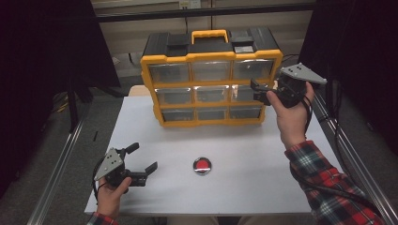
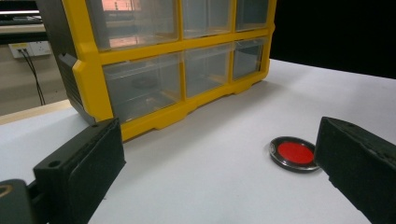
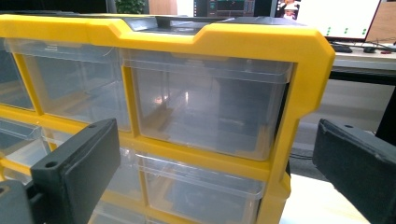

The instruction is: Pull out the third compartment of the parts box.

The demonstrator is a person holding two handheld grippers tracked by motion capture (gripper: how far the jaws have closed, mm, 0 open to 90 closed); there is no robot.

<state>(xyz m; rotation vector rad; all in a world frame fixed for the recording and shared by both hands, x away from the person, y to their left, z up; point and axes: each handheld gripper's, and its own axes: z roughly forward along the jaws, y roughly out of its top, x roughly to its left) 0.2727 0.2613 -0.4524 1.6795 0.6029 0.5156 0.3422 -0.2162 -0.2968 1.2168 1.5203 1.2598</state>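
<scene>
A yellow and black drawer organizer (image 1: 211, 79) with several clear drawers stands at the back of the white table (image 1: 263, 159). A small round red disc with a metal rim (image 1: 202, 166) lies on the table's front middle. My left gripper (image 1: 143, 158) is open, low over the front left, its jaws pointing toward the disc (image 2: 294, 153), which lies just off the right jaw; its own view has the left gripper (image 2: 219, 186) holding nothing. My right gripper (image 1: 257, 90) is open, raised beside the organizer's right end. In its view, the right gripper (image 3: 217, 177) faces the top right drawer (image 3: 210, 107).
Metal rails (image 1: 61, 159) run along both sides of the table. Dark curtains (image 1: 47, 42) hang left and right. The organizer (image 2: 140, 70) has a carry handle (image 1: 210, 35) on top. Bare table surface lies between the disc and the organizer.
</scene>
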